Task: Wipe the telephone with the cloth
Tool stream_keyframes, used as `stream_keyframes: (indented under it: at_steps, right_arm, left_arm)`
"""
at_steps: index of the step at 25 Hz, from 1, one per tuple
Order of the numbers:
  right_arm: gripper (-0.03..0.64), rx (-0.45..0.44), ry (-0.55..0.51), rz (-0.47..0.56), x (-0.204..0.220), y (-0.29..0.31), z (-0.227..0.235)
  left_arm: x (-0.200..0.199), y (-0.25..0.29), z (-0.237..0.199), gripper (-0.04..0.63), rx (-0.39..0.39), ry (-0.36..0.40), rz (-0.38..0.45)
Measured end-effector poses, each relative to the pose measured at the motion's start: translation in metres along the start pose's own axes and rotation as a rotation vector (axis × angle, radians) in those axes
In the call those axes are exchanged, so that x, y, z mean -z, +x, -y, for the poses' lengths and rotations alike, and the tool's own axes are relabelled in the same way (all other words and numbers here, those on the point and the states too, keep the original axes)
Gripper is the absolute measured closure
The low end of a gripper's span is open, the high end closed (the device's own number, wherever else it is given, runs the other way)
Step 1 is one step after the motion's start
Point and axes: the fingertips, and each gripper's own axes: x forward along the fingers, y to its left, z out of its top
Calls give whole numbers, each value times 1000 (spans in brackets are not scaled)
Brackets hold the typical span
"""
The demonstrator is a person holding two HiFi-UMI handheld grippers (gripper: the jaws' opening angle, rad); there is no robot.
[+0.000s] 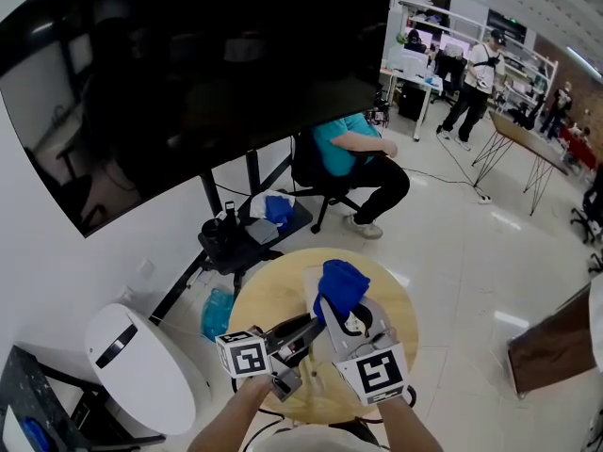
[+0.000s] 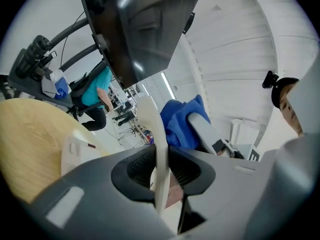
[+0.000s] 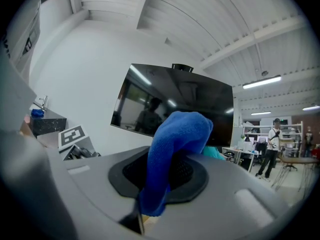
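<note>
**A:** What lies at the left?

**B:** A white rounded unit on the floor. Above it a dark screen on a stand fills the upper field. A low black shelf stands between the screen stand and the round wooden worktop.

**A:** And the left tongs?

**B:** They are pressed onto a pale handset, raised above the worktop and seen edge-on between the pads. It blocks the middle of the left gripper view. The telephone base lies on the worktop to its left.

**A:** Where is the cloth?

**B:** The blue cloth is bunched at the handset's upper right. Whether they touch cannot be told. It is pinched in the right tongs, draping over their pads, and hides part of the worktop behind.

**A:** Further right?

**B:** A seated person behind the worktop, and a standing person well apart near desks.
</note>
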Motion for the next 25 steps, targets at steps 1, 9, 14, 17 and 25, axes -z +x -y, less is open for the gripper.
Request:
stream_keyframes:
  at_steps: [1,9,14,17,25]
  right_arm:
    - [556,1,2,0,0,-1,-1]
    - [557,11,10,9,4,-12,-7]
    - [556,19,31,-1,10,-21,-12]
    - [556,8,35,-13,17,-24,-19]
    - [555,-28,46,-40,27,-32,-34]
  left_arm:
    - [-3,0,0,515,-1,-2,6]
    - [-17,3,1,515,-8,-16,27]
    - [-23,0,-3,515,-19,-32,47]
    - [-29,-2,-4,515,-27,-37,66]
    - [-44,1,3,515,-25,-10,86]
